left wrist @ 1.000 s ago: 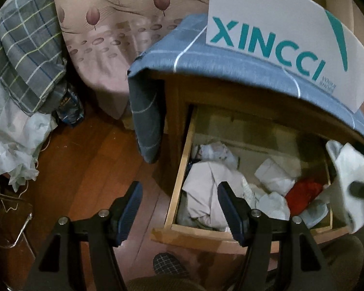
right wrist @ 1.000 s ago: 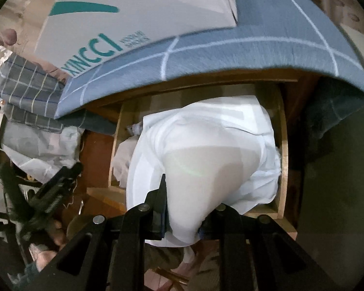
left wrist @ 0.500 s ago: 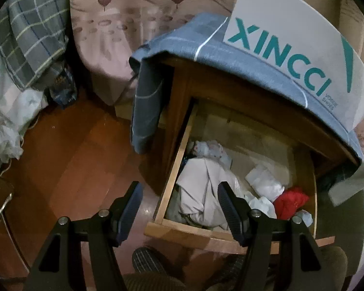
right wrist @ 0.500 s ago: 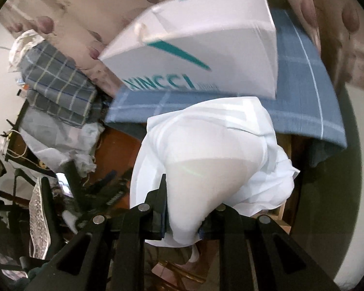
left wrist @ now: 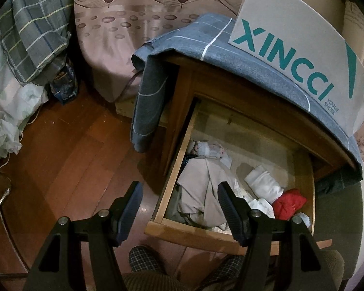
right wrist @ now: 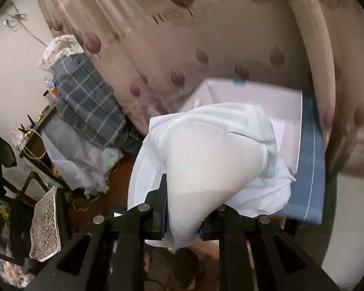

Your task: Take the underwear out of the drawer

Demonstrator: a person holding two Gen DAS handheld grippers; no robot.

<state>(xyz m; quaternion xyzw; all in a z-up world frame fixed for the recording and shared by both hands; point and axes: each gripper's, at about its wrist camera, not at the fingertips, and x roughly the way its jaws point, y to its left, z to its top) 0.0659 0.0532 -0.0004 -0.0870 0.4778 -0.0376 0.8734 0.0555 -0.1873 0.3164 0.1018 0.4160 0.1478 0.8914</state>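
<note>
The wooden drawer [left wrist: 311, 194] of a nightstand stands pulled out. Inside lie crumpled clothes: a beige piece [left wrist: 201, 181], a white roll [left wrist: 263, 184] and a red piece [left wrist: 290, 203]. My left gripper [left wrist: 179, 208] is open and empty, held above the drawer's front left corner. My right gripper [right wrist: 183, 220] is shut on white underwear [right wrist: 206, 150], which hangs bunched in front of the camera, lifted above an open white shoebox [right wrist: 291, 111] on the nightstand top. The drawer is hidden in the right wrist view.
A blue checked cloth [left wrist: 254, 65] covers the nightstand under the XINCCI shoebox [left wrist: 296, 55]. A bed with leaf-pattern sheet [left wrist: 123, 24] stands behind. Plaid bedding [left wrist: 31, 34] is piled left. Wooden floor [left wrist: 68, 157] lies left of the drawer. My slippered foot [left wrist: 144, 258] is below.
My right gripper has lifted the white underwear out of the drawer, up over the shoebox. My left gripper has risen and pulled back slightly, still open.
</note>
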